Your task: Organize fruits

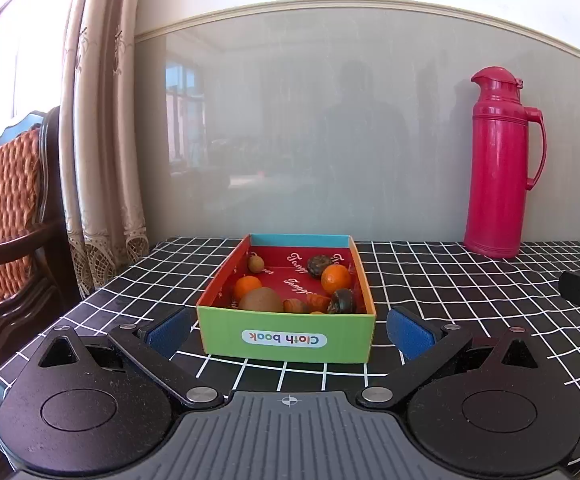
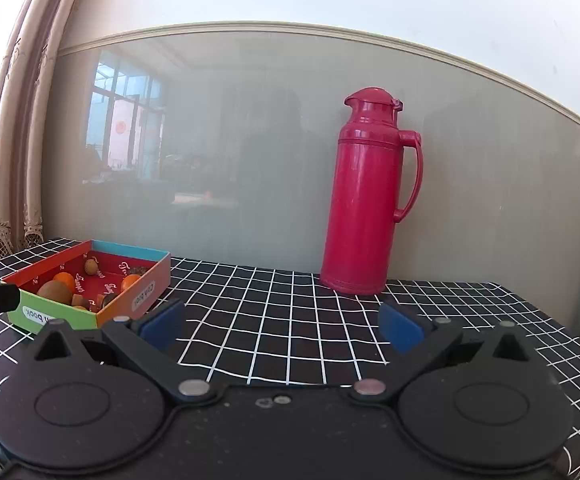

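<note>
Low over the counter (image 1: 430, 280), covered in black cloth with a white grid. Left hand-held gripper (image 1: 288, 334) spread wide, blue pads (image 1: 408, 332) either side of the near end of the box (image 1: 288, 336) — not touching it, holding nothing. Green near wall of box labelled "Cloth book", upside down from this side; orange side walls, blue far wall, red floor with white script.

Inside the box, all fruit:
- two oranges, one at left (image 1: 247, 285), one at right (image 1: 335, 279)
- brown kiwi (image 1: 261, 301) against the near wall, just in front of the left orange
- small tan round fruit (image 1: 255, 264) with a stem, far left corner
- two dark wrinkled fruits, one toward the back (image 1: 319, 266), one at the near right corner (image 1: 343, 301)
- a few small reddish-brown pieces (image 1: 306, 304) along the near wall, kind not clear

Red thermos (image 1: 500, 164) upright at the back right of the counter against the grey wall panel, handle to the right, well apart from the box.

Right hand-held gripper (image 2: 280, 326) also spread wide, nothing between the pads, over bare cloth between box (image 2: 138, 296) and thermos (image 2: 370, 196). Box off to its left.

Curtain (image 1: 102, 120) and wooden chair with woven cushion (image 1: 6, 216) at the left edge.
</note>
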### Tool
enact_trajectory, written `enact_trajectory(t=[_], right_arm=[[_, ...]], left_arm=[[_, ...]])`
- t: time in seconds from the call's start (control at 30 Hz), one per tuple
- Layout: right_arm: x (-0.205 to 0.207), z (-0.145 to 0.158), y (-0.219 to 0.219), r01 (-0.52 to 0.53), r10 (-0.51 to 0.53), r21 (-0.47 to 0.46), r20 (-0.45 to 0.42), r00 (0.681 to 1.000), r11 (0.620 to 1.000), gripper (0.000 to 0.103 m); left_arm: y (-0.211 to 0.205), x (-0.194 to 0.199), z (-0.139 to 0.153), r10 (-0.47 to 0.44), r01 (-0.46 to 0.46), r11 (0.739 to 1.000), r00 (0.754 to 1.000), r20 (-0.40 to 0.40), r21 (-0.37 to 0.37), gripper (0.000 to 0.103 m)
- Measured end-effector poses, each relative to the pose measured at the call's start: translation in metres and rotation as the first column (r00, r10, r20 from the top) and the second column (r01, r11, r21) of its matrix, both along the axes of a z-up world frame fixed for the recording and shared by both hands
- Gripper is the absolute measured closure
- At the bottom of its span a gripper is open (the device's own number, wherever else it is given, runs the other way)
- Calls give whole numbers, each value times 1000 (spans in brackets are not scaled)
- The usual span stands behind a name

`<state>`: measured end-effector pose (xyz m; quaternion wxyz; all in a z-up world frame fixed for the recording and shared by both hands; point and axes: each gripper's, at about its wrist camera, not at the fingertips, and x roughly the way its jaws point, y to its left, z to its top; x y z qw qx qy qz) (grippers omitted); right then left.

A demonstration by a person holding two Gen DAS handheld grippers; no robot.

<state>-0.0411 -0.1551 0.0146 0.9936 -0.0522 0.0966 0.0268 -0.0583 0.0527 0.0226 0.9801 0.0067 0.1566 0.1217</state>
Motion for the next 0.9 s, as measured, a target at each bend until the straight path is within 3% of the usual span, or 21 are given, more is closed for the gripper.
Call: enact_trajectory(t=[0.9], right_arm=[[0,-1,-1,-5,5,14,-11,1000,1000,0]], left_arm=[[-1,-1,-1,-6,6,1000,1000,4,-1,0]])
